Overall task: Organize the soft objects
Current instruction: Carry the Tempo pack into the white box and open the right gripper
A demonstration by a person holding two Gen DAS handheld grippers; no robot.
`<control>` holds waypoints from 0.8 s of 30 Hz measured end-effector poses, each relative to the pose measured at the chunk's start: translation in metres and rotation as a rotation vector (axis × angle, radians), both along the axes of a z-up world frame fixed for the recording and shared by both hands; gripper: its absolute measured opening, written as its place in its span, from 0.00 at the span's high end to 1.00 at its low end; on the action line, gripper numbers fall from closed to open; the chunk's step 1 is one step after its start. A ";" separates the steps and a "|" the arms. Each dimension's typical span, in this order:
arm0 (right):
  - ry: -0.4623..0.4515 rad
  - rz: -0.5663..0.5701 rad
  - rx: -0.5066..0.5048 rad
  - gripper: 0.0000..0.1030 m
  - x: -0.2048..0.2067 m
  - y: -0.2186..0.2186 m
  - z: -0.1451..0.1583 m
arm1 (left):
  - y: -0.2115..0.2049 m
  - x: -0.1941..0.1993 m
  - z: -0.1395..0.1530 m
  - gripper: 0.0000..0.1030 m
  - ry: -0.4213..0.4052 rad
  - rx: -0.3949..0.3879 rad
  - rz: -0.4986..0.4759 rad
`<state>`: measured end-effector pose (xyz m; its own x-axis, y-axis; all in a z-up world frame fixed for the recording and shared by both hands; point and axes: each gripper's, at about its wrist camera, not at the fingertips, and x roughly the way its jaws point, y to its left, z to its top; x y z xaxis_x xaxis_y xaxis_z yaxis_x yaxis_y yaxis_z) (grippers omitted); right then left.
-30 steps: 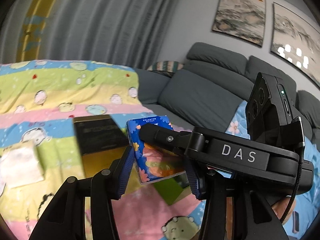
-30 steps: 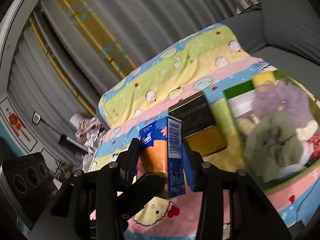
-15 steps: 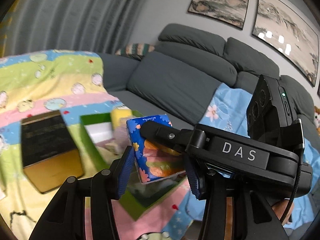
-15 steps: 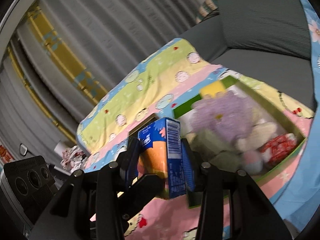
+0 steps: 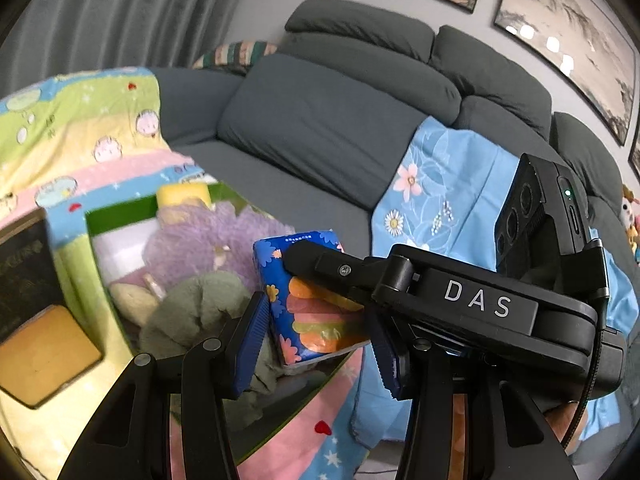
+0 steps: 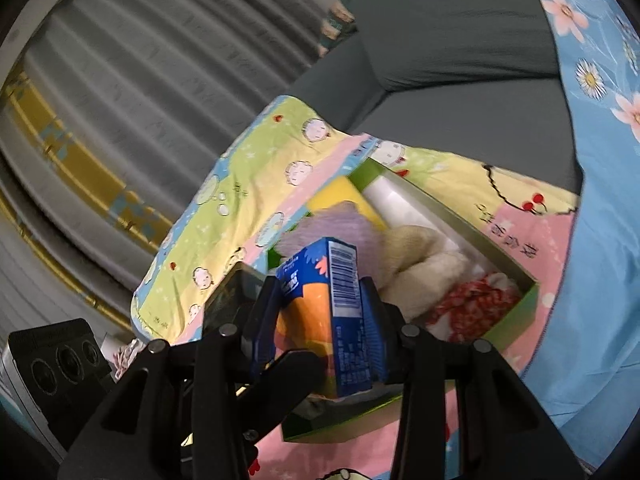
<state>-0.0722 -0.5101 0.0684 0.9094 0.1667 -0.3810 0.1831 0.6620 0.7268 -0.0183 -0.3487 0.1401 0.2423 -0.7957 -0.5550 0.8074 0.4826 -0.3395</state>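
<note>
Sofa (image 5: 340, 120): grey, fills the far side of the left wrist view, with a blue flowered sheet (image 5: 444, 196) draped over its right part.
Blanket (image 5: 80, 136): striped green, pink and blue with cartoon faces, spread under the boxes on the left.
Green box (image 6: 516, 320): open-topped, resting on the blanket; it holds a purple fluffy item (image 5: 208, 236), a grey-green cloth (image 5: 200, 312), a cream plush piece (image 6: 424, 264), a red-and-white patterned item (image 6: 476, 308) and a yellow block (image 5: 184, 194) at its far end.
Dark box (image 5: 28, 292): black and gold, just left of the green box.
Right hand-held gripper (image 6: 322, 320): both blue pads clamp the tissue pack by its sides, above the near part of the green box.
Left hand-held gripper (image 5: 320, 336): pads stand either side of the same pack; the left pad looks to touch it, but whether it truly squeezes the pack cannot be told, as the right gripper's black finger crosses in front.
Tissue pack (image 5: 308, 308): blue with flowers and orange print, barcode on one side, held upright in the air over the grey-green cloth, not resting inside the box.
</note>
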 end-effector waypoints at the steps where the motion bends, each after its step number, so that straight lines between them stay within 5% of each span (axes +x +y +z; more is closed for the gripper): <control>1: 0.012 -0.003 0.006 0.62 0.001 -0.001 -0.003 | -0.002 0.002 -0.003 0.51 0.012 0.008 -0.001; 24: 0.132 -0.074 0.023 0.62 0.018 -0.008 -0.019 | -0.011 0.026 -0.029 0.51 0.144 0.061 0.025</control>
<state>-0.0539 -0.5177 0.0494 0.8617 0.1109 -0.4952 0.3262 0.6263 0.7080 0.0077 -0.3598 0.1115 0.1763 -0.7543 -0.6324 0.7401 0.5252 -0.4200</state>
